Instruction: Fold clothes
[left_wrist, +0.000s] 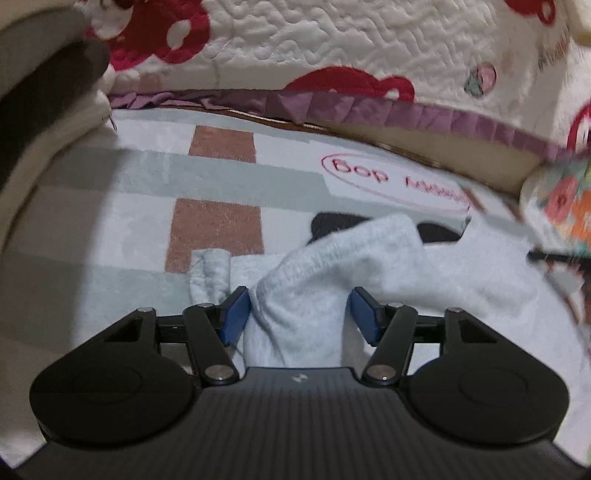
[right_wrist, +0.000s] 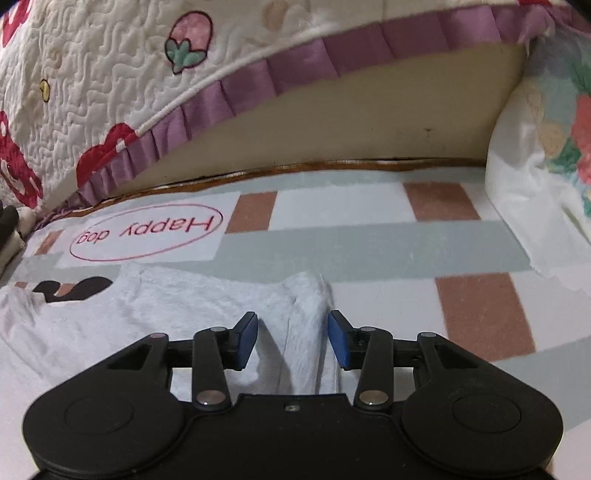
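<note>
- My left gripper (left_wrist: 299, 314) has a raised fold of the pale blue-white fleece garment (left_wrist: 306, 280) between its blue pads (left_wrist: 234, 314); the left pad touches the cloth, but whether the jaws really grip it I cannot tell.
- My right gripper (right_wrist: 292, 339) stands half open astride a ridge of the garment, pads clear.
- The garment lies on a checked grey, white and brown blanket (right_wrist: 369, 243).
- At twelve o'clock hangs a quilted cream bedspread with purple frill (right_wrist: 258, 85); at two o'clock, a flowered pillow (right_wrist: 546, 147).

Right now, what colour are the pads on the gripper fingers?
Blue, on black fingers. The right wrist view shows the pads best, either side of a fold of pale cloth.
</note>
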